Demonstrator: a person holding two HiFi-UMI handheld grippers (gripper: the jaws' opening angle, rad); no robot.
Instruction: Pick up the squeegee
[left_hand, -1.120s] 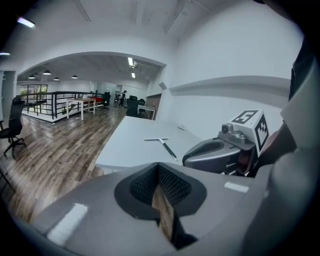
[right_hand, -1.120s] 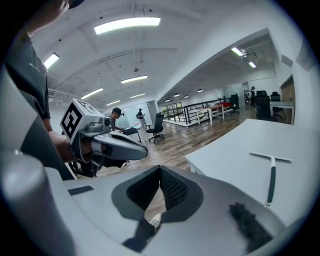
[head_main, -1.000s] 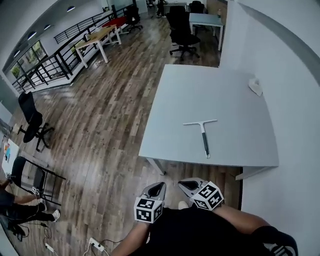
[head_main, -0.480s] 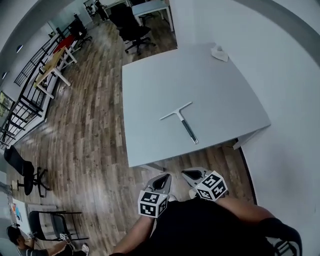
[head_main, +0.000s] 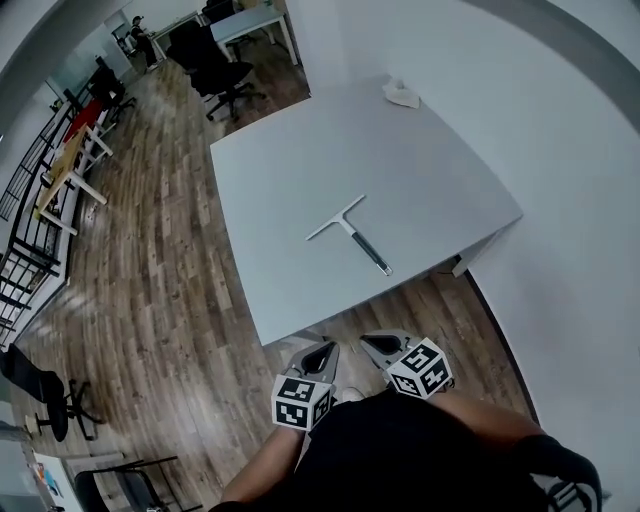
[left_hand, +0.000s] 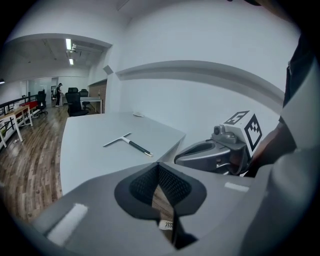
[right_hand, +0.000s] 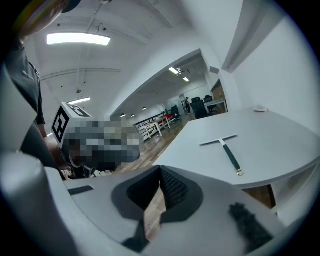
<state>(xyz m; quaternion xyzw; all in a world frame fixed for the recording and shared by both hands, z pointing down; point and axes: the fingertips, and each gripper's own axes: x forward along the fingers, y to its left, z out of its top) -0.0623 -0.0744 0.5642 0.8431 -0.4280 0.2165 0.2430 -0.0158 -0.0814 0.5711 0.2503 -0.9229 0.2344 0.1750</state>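
Holding both claws low before my body, short of the surface's near edge, I have my left claw (head_main: 322, 350) and my right claw (head_main: 372, 342) side by side above the wooden floor (head_main: 170, 300). Each has its jaws pressed together with nothing between them. Beyond them the squeegee (head_main: 350, 232) lies flat on the grey surface (head_main: 290, 165), toward its front edge and well apart from both claws, dark handle nearer me, pale blade farther. A crumpled white wad (head_main: 402, 95) sits at the far corner. Black office chairs (head_main: 215, 65) stand beyond.
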